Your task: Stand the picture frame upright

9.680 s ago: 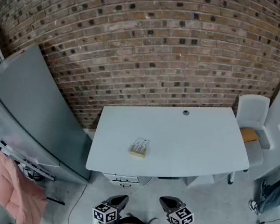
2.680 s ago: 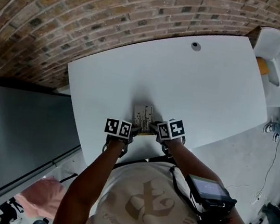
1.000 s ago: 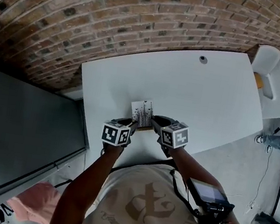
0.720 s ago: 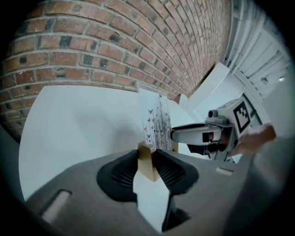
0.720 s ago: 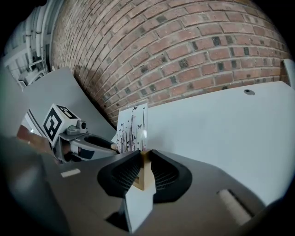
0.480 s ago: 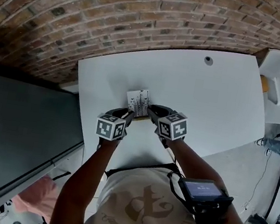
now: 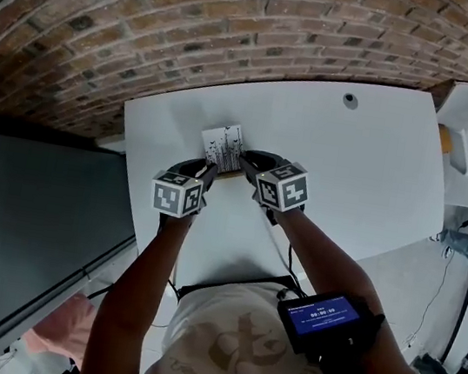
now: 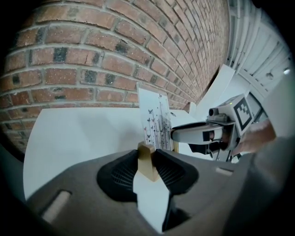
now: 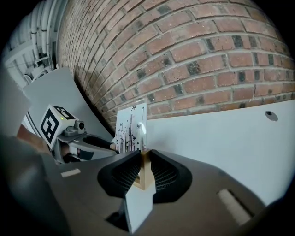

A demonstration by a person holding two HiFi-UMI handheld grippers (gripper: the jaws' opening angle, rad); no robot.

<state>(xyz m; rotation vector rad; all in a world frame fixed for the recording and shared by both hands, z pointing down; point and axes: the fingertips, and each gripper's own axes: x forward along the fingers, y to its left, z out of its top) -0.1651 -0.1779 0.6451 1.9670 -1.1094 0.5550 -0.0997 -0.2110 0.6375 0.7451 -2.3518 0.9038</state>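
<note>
Between both sets of jaws, the picture frame point(image 7: 223, 146) was gripped over the white counter point(image 7: 353, 157).
Head view: the left gripper point(image 7: 204, 171) and right gripper point(image 7: 247, 159) met at the frame's near edge, its printed face just ahead of the jaws, near the brick wall point(image 7: 243, 16). Left gripper view: the jaws were clamped on the frame's wooden edge, the printed face rising upright just beyond them, with the right gripper beside it. Right gripper view: these jaws pinched the wooden edge too, the printed face upright beyond them and the left gripper just left of it.
</note>
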